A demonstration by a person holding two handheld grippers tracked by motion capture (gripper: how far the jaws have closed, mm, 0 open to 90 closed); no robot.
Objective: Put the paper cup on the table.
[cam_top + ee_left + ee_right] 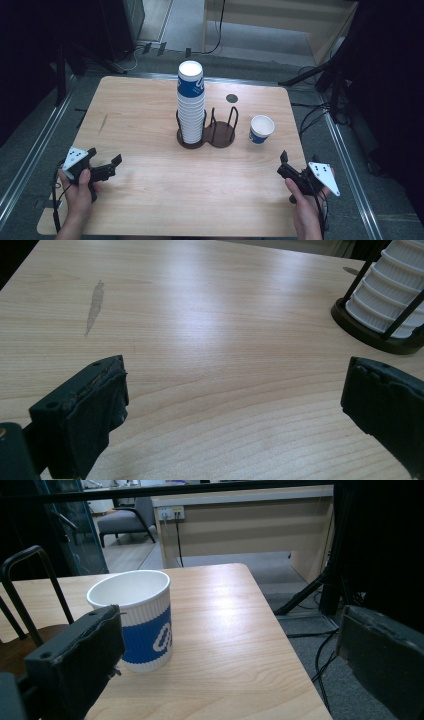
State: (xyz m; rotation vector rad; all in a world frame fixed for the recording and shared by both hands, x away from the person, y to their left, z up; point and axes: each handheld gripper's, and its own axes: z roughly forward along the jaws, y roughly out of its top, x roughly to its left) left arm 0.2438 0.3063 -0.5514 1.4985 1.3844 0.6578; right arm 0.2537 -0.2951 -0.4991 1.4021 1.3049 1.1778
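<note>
Your right gripper [286, 165], jaws wide apart and empty, sits at lower right of the high view; the loose cup [261, 129] stands upright just above and left of it. Your left gripper [107, 167], likewise open and empty, lies well apart, so the right is nearer.

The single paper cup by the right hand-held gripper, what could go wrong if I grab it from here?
The single paper cup looks empty and light, so the open right hand-held gripper may nudge or tip it instead of closing around it. It stands near the table's right edge, so a push could send it off. The tall cup stack in the holder beside it rises well above the rack's bars, so a bump could topple it.
</note>
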